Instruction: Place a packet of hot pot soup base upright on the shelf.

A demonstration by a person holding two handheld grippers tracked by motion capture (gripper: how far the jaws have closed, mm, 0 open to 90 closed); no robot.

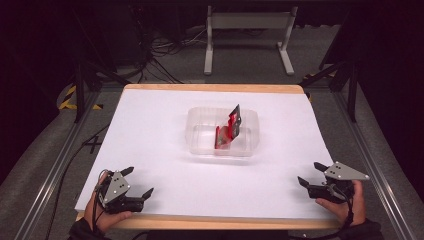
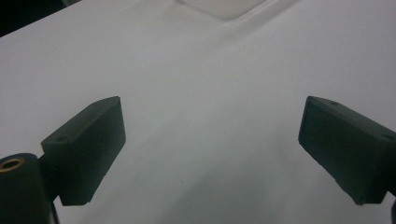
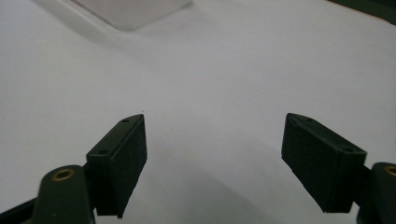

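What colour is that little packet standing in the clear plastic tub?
The packet in the tub is mostly red with black parts, seen best in the high view.

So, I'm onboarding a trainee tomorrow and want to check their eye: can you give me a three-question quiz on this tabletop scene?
1. True or false: the red and black foil packet lies flat on the white table cover.
2. Which is open: A the left gripper, B the right gripper, C both?
3. Fill in: the clear plastic tray sits near the table's ____.

Key:
1. False; it leans inside the tray.
2. C; nothing is between either pair of jaws.
3. Middle.
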